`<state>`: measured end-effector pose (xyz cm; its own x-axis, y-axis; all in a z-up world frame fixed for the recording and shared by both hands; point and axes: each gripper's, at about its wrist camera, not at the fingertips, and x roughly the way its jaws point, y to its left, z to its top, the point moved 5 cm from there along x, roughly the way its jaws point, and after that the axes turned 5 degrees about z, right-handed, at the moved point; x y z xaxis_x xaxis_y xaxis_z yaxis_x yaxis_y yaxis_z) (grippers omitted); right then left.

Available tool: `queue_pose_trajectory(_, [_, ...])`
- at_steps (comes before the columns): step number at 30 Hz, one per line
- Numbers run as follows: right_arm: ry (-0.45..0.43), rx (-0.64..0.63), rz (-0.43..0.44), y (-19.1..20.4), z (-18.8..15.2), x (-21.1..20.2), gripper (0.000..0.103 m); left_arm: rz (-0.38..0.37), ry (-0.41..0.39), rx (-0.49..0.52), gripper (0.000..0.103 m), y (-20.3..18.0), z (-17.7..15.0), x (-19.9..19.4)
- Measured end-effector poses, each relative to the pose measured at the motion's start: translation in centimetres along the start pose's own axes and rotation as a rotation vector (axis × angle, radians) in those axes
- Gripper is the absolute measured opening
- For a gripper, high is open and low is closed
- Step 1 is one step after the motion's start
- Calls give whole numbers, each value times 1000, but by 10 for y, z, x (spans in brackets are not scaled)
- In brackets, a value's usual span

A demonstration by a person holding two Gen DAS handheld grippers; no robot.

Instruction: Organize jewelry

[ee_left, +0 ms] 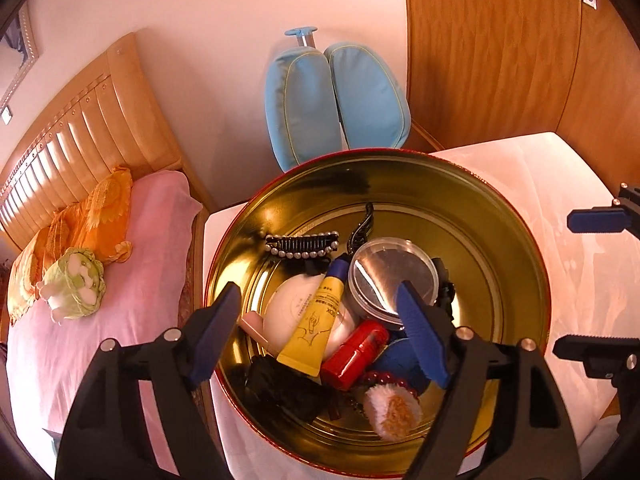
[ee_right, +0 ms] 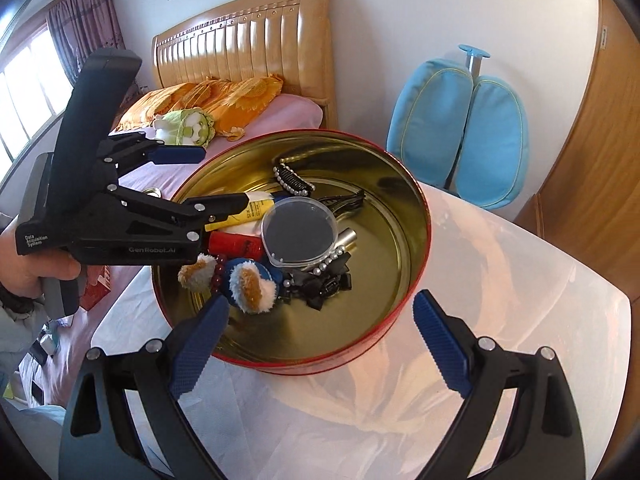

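A round tin (ee_left: 516, 240), gold inside and red outside (ee_right: 400, 320), stands on a white-covered table. It holds a pearl hair clip (ee_left: 302, 244), a yellow tube (ee_left: 316, 320), a red tube (ee_left: 354, 354), a clear lidded case (ee_right: 300, 236), a white compact (ee_left: 288, 312), dark red beads (ee_right: 218, 276), furry pompoms (ee_right: 252, 288) and black bows (ee_right: 324, 284). My left gripper (ee_left: 320, 336) hangs open over the tin's left side with nothing pressed between its pads. My right gripper (ee_right: 320, 320) stands open at the tin's near rim, holding nothing.
The white tablecloth (ee_right: 500, 280) stretches to the right of the tin. A bed with a pink sheet (ee_left: 132, 280), orange pillows and a green plush toy lies to the left. A blue padded chair (ee_right: 460, 128) stands behind, and a wooden door (ee_left: 500, 60) beyond it.
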<state>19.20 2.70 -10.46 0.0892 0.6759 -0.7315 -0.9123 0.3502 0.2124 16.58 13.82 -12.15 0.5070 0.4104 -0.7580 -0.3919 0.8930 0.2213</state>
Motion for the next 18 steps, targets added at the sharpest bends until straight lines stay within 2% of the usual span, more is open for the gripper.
queue_pose_trajectory(6, [-4,46,-10,-8,-17,-19,94,-1,-28,-23,81,-15,-2,-24])
queue_pose_trajectory(12, [-18,48,2,-2,-28,-38,94,-68,0,41,81,-44,-15,-45])
queue_pose_trajectory(15, [-8,20,-13,4,-31,-42,94,-52,-8,92,81,-53,-24,-57])
queue_pose_trajectory(18, [-3,4,-24,7,-31,-45,94,-52,5,95,81,-52,-33,-63])
